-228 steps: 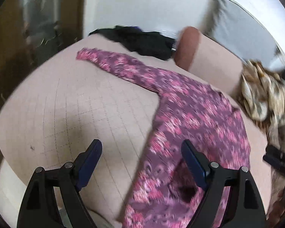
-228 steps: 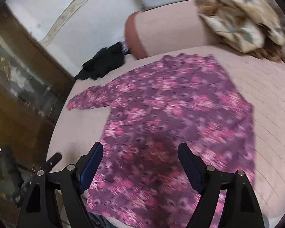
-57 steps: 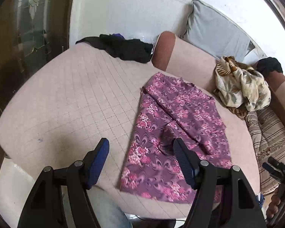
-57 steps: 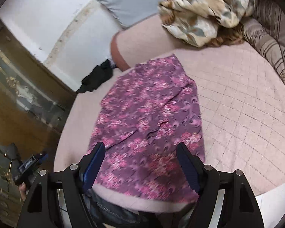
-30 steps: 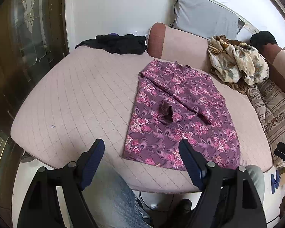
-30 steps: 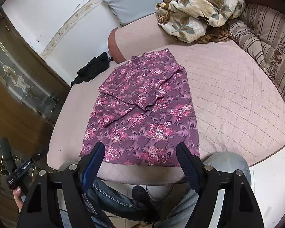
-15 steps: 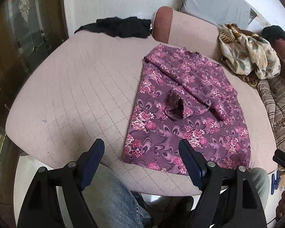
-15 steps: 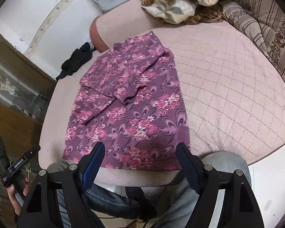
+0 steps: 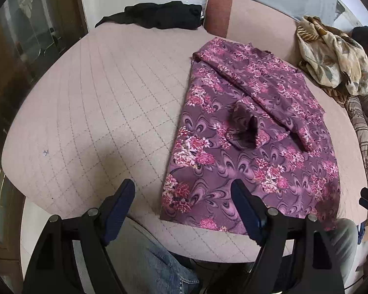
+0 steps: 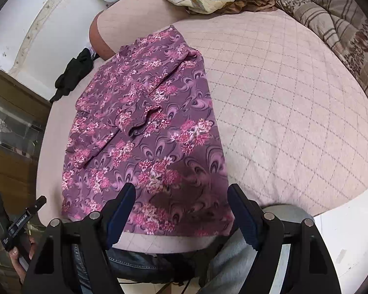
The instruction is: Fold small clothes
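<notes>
A purple floral garment [image 9: 252, 144] lies flat on the pink quilted bed [image 9: 98, 112], both sleeves folded in across its front. It also shows in the right wrist view [image 10: 144, 137]. My left gripper [image 9: 184, 196] is open and empty, above the garment's near left corner. My right gripper [image 10: 181, 199] is open and empty, above the garment's near right hem. The left gripper shows at the left edge of the right wrist view [image 10: 14, 223].
A black garment [image 9: 157, 16] lies at the bed's far left. A beige floral cloth heap [image 9: 331, 56] and striped cushions [image 10: 336, 14] sit at the right. A bolster [image 9: 218, 12] stands behind. The person's knees [image 9: 164, 264] are at the near edge.
Over the earlier frames both sleeves were folded onto the garment's body. Since half a second ago both grippers have come lower and closer to the near hem, still open.
</notes>
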### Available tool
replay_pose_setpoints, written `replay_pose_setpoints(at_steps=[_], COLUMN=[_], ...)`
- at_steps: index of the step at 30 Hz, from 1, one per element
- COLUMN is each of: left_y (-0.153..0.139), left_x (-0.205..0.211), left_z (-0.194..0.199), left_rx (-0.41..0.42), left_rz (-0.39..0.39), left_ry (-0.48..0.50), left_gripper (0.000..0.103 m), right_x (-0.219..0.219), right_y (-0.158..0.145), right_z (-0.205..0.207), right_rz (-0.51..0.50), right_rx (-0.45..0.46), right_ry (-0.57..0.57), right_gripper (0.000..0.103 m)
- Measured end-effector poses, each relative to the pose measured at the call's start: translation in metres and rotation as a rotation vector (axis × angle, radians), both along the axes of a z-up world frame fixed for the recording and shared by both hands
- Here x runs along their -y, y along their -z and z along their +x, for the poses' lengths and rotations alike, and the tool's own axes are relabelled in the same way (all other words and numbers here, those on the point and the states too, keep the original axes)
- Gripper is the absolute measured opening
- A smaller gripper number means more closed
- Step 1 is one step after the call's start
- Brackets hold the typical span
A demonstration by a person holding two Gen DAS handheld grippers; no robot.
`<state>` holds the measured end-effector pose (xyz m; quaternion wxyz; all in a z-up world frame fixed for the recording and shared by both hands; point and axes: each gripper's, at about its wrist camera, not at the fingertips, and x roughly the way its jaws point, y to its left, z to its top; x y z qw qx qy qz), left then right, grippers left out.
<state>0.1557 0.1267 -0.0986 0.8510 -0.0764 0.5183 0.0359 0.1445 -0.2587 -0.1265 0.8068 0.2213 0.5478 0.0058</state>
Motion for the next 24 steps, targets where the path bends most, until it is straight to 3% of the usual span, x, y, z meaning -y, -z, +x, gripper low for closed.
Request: replay_pose_setpoints(at_steps=[6,13,24], left_y=[0.012,0.010,0.014], left_x=[-0.005,-0.007,-0.015], left_z=[0.008,0.008,0.012], left_rx=[-0.022,-0.015,-0.030], left_rz=[-0.017,-0.058,-0.064], left_ry=[-0.014,-0.023,-0.040], left_gripper=[0.080,0.080,0.080], right_x=[0.001,0.008,0.005], right_y=[0.009,-0.002,0.015], right_z=[0.011,0.013,0.017], right_rz=[-0.026,-0.060,-0.043], right_rx=[-0.024,0.001,-0.031], right_ry=[-0.002,0.003,0.010], right_gripper=[0.082,0.082,0.078])
